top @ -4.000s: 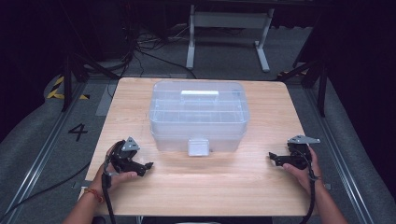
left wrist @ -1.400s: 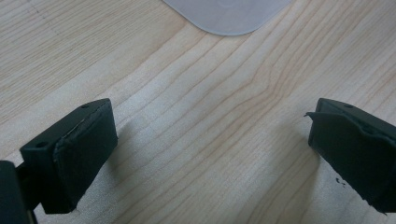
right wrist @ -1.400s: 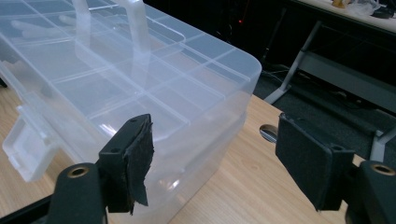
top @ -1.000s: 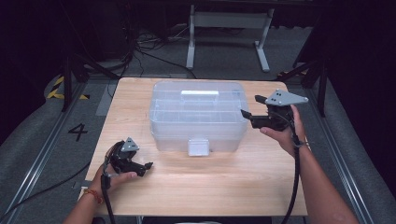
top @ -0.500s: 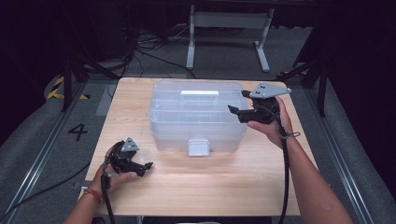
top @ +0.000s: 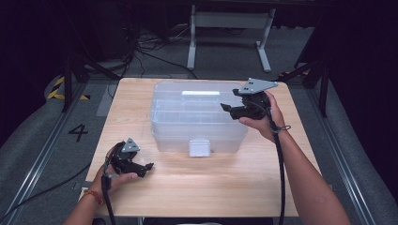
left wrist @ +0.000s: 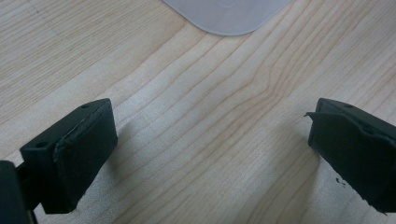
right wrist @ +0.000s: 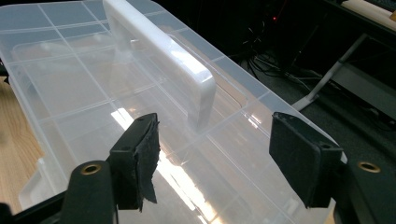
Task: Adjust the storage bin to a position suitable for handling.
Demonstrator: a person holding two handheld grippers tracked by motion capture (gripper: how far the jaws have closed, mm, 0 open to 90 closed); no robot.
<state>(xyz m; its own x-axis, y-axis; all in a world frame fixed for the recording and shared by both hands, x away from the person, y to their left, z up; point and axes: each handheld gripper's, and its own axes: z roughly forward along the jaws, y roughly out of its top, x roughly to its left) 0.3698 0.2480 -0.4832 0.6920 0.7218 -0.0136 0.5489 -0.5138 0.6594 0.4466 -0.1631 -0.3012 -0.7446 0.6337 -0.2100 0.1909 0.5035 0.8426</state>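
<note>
The right hand-held gripper (top: 231, 108) hovers released, jaws just narrowing on nothing, over the clear ribbed plastic box (top: 187, 117) — its white handle (right wrist: 163, 51) close — while the left hand-held gripper (top: 145, 167) gapes near the woodgrain tabletop's (top: 211, 187) front-left corner.

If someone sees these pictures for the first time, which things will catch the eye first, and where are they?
The large clear plastic box in the middle of the wooden table stands out first, with its white handle lying flat on the lid. The right tool hovers over the box's right end, its jaws open and aimed toward the handle. The left tool sits low at the table's near left, jaws open over bare wood.
</note>
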